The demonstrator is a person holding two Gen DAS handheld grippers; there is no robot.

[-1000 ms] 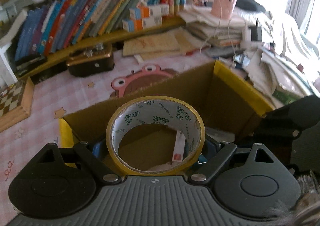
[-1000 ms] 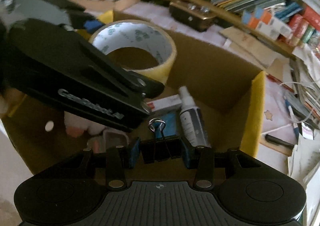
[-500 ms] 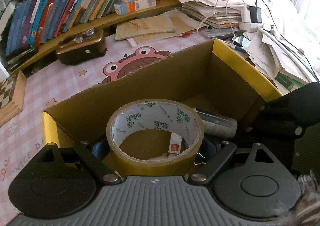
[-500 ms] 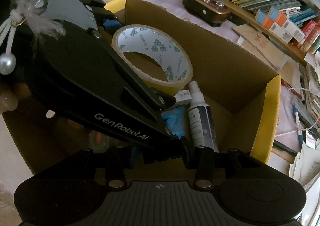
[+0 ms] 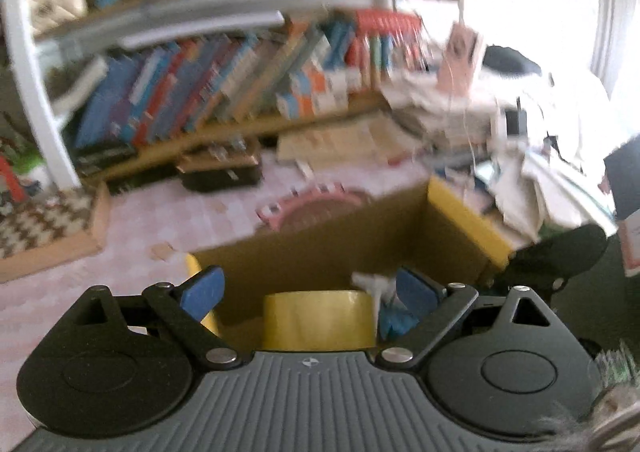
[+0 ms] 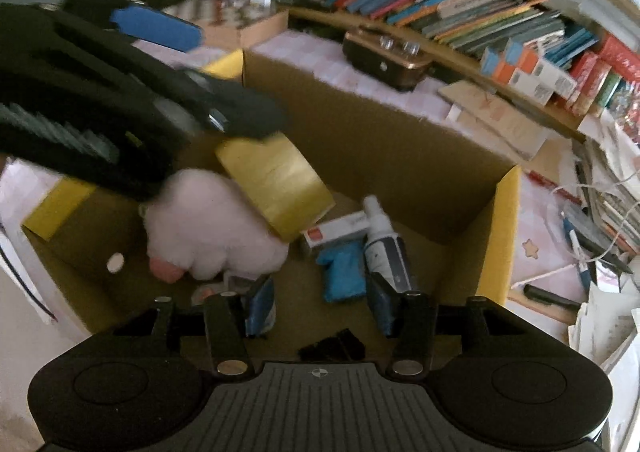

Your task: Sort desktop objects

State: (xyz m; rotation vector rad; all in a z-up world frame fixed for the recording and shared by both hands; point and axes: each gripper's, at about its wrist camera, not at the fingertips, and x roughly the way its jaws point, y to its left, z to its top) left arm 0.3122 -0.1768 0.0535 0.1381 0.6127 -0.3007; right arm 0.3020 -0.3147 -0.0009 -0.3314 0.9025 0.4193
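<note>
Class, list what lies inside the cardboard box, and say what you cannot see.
Inside the box: tape roll, pink plush, spray bottle, blue pouch, small carton, black clip. The left claw and plush hide the near-left corner.

box crowded (tape roll, plush)

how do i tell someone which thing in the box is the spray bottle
Start at the open cardboard box with yellow flaps on the pink desk. On its floor toward the right wall, the spray bottle lies on its side beside a blue packet. It is the only slim white-topped, dark-bodied bottle; the yellow tape roll and pink plush toy sit further left.
</note>
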